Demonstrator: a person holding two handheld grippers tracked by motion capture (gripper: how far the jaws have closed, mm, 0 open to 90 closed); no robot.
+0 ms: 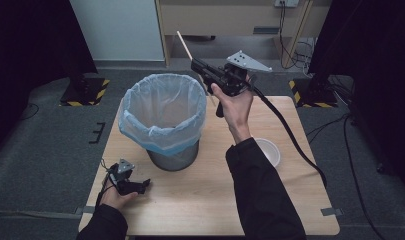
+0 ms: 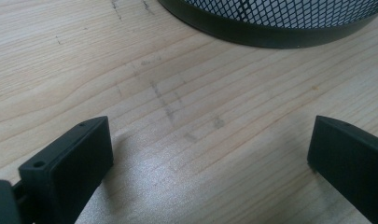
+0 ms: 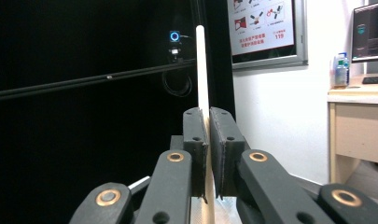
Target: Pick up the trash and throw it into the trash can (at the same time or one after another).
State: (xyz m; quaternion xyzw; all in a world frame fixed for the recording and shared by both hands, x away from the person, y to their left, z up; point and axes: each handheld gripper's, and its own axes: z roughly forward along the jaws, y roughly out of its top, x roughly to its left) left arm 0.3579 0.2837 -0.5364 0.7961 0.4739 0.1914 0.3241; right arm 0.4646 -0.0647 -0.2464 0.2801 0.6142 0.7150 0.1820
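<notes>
Right gripper (image 1: 197,64) clamped on thin wooden stick (image 1: 184,44), raised beside bin rim, likely for dropping in. Left gripper (image 1: 144,184) spread wide, empty, resting low on table. Wire-mesh bin (image 1: 162,120) lined with translucent blue bag, upright on pale wood-grain table (image 1: 215,200). Small round white bowl (image 1: 269,150) near right sleeve.

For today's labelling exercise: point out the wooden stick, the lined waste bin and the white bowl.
wooden stick (image 3: 200,65), right gripper view, its shaft above the jaws
lined waste bin (image 1: 160,131), high view, folded-over liner
white bowl (image 1: 270,150), high view, its inside
</notes>
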